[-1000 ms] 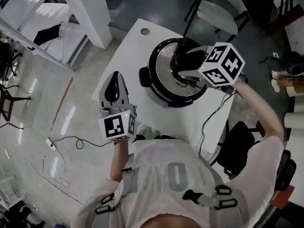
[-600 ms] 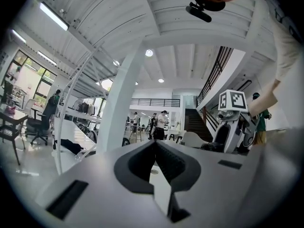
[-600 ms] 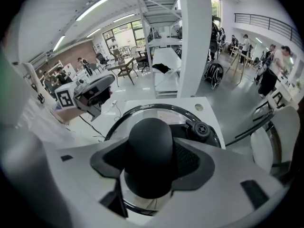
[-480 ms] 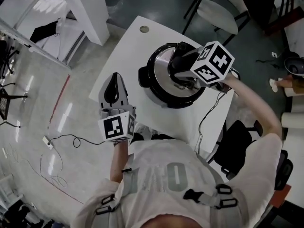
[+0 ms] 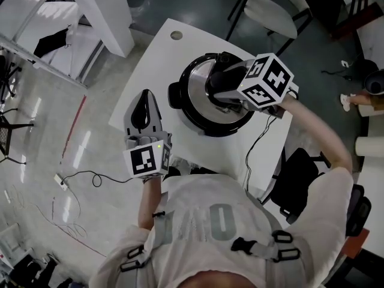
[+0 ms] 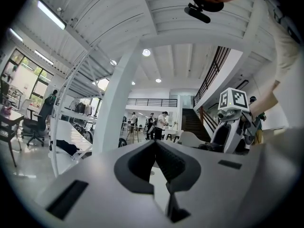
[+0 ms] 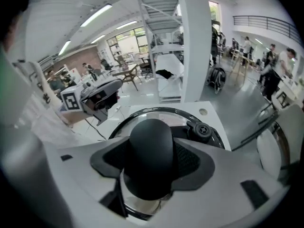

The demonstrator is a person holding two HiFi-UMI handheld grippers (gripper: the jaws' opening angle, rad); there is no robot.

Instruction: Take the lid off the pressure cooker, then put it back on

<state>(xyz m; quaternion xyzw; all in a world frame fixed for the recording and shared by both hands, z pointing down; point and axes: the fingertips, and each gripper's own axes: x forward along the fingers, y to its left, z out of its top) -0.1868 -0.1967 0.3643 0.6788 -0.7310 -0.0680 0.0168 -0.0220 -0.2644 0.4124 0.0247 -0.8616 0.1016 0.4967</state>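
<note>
The black pressure cooker (image 5: 204,122) stands on the white table (image 5: 156,65). Its steel lid (image 5: 193,89) lies on top, with a black rim and a round valve (image 7: 202,129). My right gripper (image 5: 221,84) points steeply down over the lid's middle. In the right gripper view the lid's black knob (image 7: 151,148) fills the gap between the jaws, and both pads press on its sides. My left gripper (image 5: 144,111) hangs level at the table's near left edge, apart from the cooker, jaws together and holding nothing (image 6: 156,160).
A round hole (image 5: 176,35) sits in the table's far corner. The cooker's cable (image 5: 259,152) drops off the right edge. A white chair (image 5: 271,14) stands beyond the table, a white pillar (image 5: 111,11) to the far left, a dark seat (image 5: 297,173) at the right.
My right gripper has sunk a little over the cooker, still closed round the knob. The left gripper has kept its place.
</note>
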